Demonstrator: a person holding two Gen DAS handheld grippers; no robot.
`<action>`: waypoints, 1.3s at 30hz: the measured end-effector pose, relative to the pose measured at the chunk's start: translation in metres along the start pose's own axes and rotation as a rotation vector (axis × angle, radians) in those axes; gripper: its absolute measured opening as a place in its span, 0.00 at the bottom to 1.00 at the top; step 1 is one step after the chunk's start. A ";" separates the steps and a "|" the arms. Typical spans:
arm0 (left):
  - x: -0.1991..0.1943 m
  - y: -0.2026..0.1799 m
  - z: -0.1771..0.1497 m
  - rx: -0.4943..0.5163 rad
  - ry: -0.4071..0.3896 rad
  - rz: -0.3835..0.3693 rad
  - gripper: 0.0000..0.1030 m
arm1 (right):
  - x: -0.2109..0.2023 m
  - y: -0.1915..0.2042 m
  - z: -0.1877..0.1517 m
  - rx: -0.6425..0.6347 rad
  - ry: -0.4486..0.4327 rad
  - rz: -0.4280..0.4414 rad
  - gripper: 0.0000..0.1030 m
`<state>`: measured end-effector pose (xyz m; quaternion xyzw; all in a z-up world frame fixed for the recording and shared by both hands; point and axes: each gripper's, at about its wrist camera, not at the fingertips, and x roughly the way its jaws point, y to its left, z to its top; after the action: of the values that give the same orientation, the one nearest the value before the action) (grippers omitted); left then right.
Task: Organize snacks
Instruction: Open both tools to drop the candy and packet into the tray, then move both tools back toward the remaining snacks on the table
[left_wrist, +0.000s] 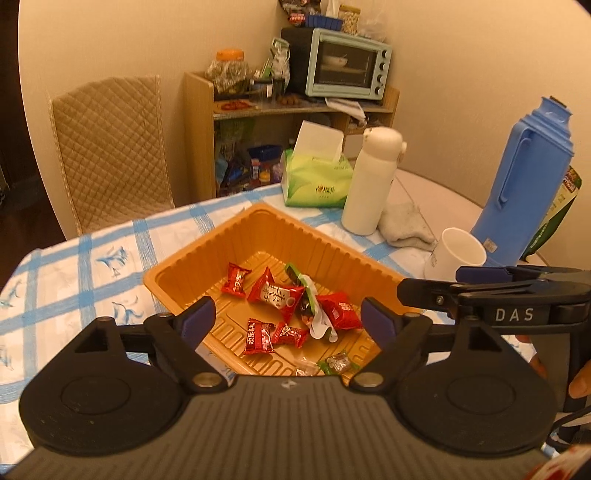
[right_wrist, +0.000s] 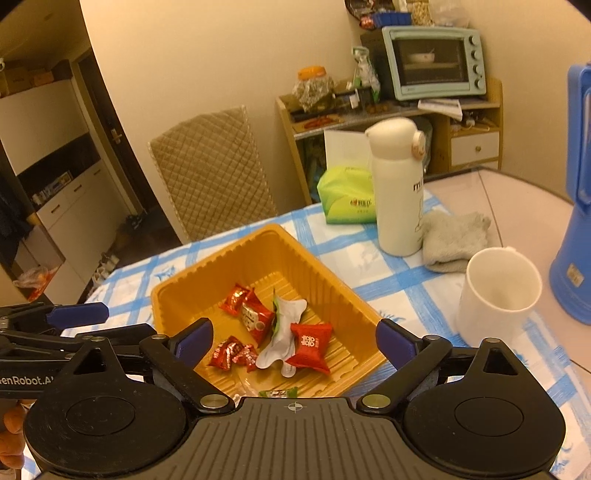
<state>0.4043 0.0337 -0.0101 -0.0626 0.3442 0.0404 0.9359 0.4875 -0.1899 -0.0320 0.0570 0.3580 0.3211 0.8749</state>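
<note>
An orange plastic tray (left_wrist: 184, 266) (right_wrist: 177, 291) stands on the blue-checked tablecloth. In it lie several red wrapped candies (left_wrist: 275, 293) (right_wrist: 310, 347), a green-and-white sachet (left_wrist: 314, 310) (right_wrist: 284, 325) and small green and clear sweets (left_wrist: 338, 363) (right_wrist: 277, 393) at the near edge. My left gripper (left_wrist: 284, 321) is open and empty, hovering over the tray's near side. My right gripper (right_wrist: 291, 339) is open and empty, also above the tray. The right gripper's body (left_wrist: 509, 295) shows at the right of the left wrist view; the left gripper's body (right_wrist: 44, 332) shows at the left of the right wrist view.
Behind the tray stand a white flask (left_wrist: 369, 184) (right_wrist: 399, 192), a green tissue pack (left_wrist: 317, 181) (right_wrist: 347, 199), a grey cloth (left_wrist: 406, 225) (right_wrist: 454, 240), a white mug (left_wrist: 456, 254) (right_wrist: 498, 291) and a blue thermos (left_wrist: 524, 184) (right_wrist: 576, 236). A quilted chair (left_wrist: 110, 147) and a shelf with an oven (left_wrist: 347, 62) stand beyond.
</note>
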 end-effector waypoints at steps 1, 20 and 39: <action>-0.005 0.000 0.000 0.001 -0.005 0.002 0.84 | -0.005 0.002 0.000 -0.001 -0.007 0.001 0.92; -0.120 0.016 -0.050 -0.095 -0.086 0.060 0.88 | -0.093 0.040 -0.041 -0.062 -0.056 0.075 0.93; -0.174 0.023 -0.135 -0.142 -0.002 0.085 0.88 | -0.117 0.073 -0.105 -0.128 0.040 0.141 0.93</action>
<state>0.1835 0.0309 -0.0010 -0.1141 0.3420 0.1047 0.9269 0.3168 -0.2165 -0.0156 0.0198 0.3492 0.4052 0.8447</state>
